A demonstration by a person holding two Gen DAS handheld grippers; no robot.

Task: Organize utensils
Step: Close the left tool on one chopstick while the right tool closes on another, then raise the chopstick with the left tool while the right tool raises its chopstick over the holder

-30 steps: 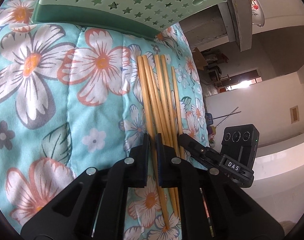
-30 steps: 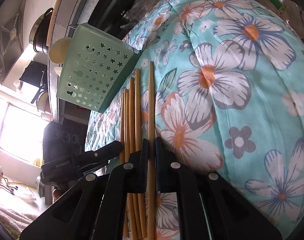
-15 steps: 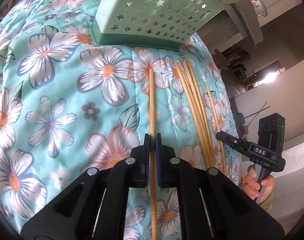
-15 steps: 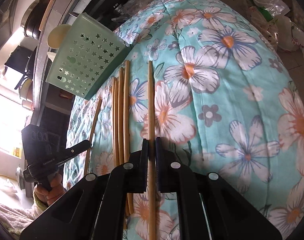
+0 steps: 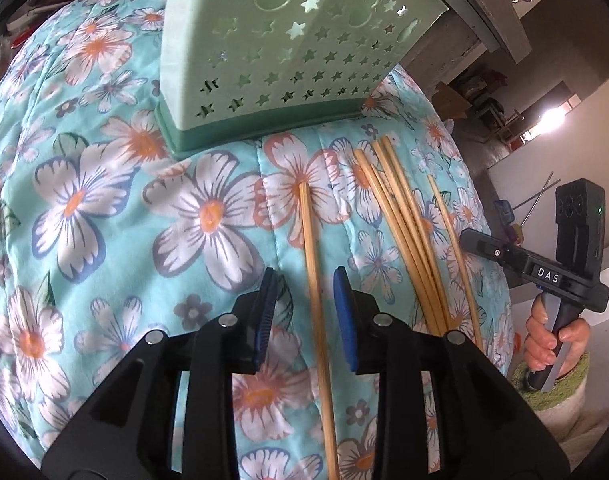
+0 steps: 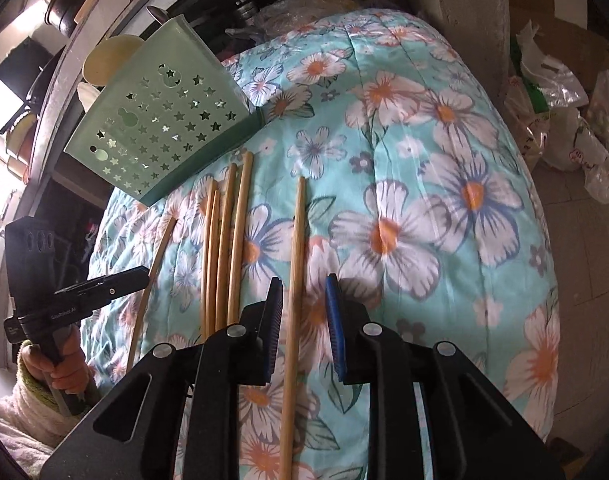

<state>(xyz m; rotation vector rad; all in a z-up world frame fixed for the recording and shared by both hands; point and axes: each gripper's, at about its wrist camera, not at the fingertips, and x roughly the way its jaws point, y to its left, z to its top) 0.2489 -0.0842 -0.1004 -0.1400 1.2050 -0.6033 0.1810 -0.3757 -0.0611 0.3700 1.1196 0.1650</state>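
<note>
The left gripper [image 5: 304,300] and the right gripper [image 6: 302,312] have just been opening; each is now standing narrowly parted around one chopstick [image 5: 314,280], pads clear of it. It is lying on the floral quilt [image 5: 104,240], left of the loose chopstick bundle [image 5: 404,232] and near the green star-punched holder [image 5: 288,52]. Likely light, stiff and smooth bamboo, it could roll; gripping near mid-length seems steadiest.
</note>
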